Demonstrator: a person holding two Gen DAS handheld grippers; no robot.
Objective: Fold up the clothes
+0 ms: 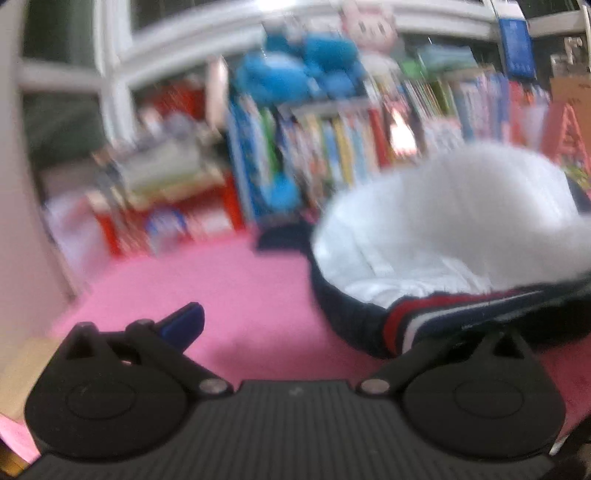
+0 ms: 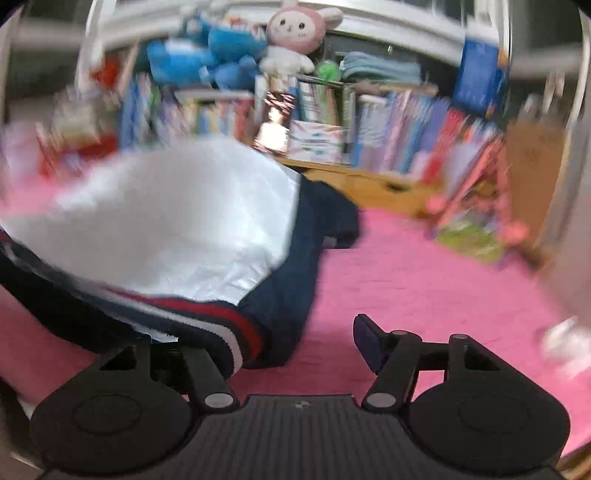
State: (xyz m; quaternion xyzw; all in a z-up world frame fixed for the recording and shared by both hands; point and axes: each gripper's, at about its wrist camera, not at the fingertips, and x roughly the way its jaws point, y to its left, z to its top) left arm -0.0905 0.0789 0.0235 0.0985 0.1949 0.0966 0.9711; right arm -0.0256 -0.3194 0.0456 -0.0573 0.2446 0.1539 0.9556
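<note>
Both views are smeared with motion blur, so detail is thin. The left gripper [image 1: 325,325] has its jaws spread wide: its blue left finger [image 1: 184,321] shows over the pink blanket [image 1: 207,288], while the right finger is hidden under the garment, so I cannot tell whether it grips anything. The jacket [image 1: 436,236], navy with a white lining and a red-and-white striped cuff [image 1: 402,321], lies on the blanket, bunched up. In the right wrist view, the jacket [image 2: 177,229] covers the left finger of the right gripper [image 2: 295,339], whose dark right finger [image 2: 369,343] stands clear, jaws wide. Beyond the jacket, a bookshelf [image 2: 369,122] carries a pink bunny plush [image 2: 295,29].
</note>
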